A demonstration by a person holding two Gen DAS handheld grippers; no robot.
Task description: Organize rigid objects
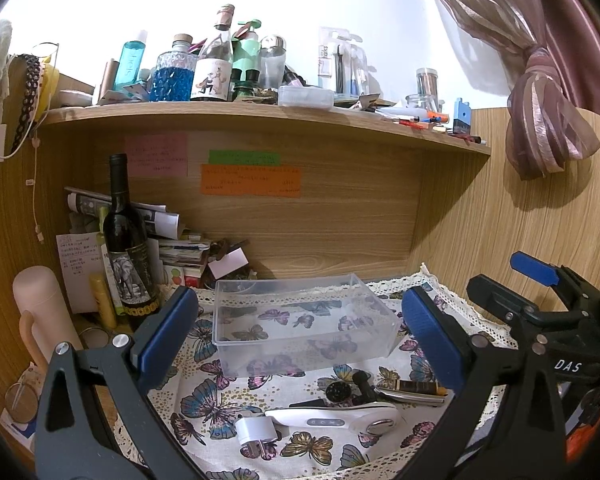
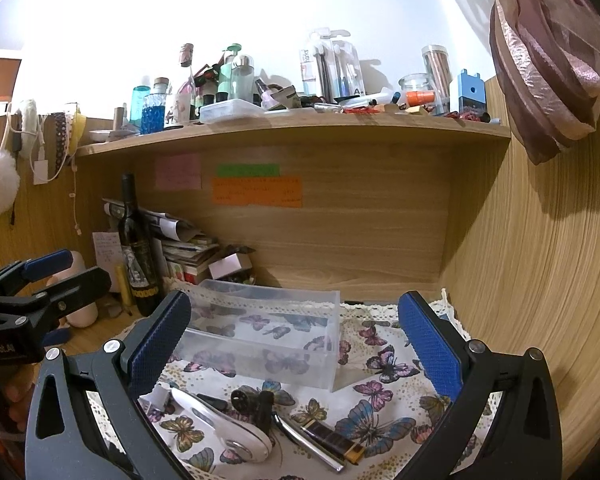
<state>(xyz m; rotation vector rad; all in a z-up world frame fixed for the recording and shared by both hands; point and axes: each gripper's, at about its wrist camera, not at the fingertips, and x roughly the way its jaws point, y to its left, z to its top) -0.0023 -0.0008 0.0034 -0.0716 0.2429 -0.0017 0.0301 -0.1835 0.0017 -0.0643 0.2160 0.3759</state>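
A clear plastic box (image 1: pixel 304 320) stands empty on the butterfly cloth (image 1: pixel 204 404), straight ahead of my left gripper (image 1: pixel 300 336), which is open and holds nothing. Nearer me lie a white plug adapter (image 1: pixel 256 432), a white handheld device (image 1: pixel 340 420), small black parts (image 1: pixel 336 390) and a brown-and-silver bar (image 1: pixel 416 388). My right gripper (image 2: pixel 296 346) is open too, above the same pile: the white device (image 2: pixel 228 424), black parts (image 2: pixel 252 400) and the brown bar (image 2: pixel 328 436), with the box (image 2: pixel 260 336) beyond. Each gripper shows at the edge of the other's view (image 1: pixel 512 280) (image 2: pixel 68 272).
A dark wine bottle (image 1: pixel 126 248), a pink flask (image 1: pixel 40 312) and stacked papers (image 1: pixel 180 248) crowd the left back corner. A wooden shelf (image 1: pixel 260 116) overhead carries several bottles and jars. A wood panel (image 2: pixel 540 280) closes the right side, with a tied curtain (image 1: pixel 548 120) above.
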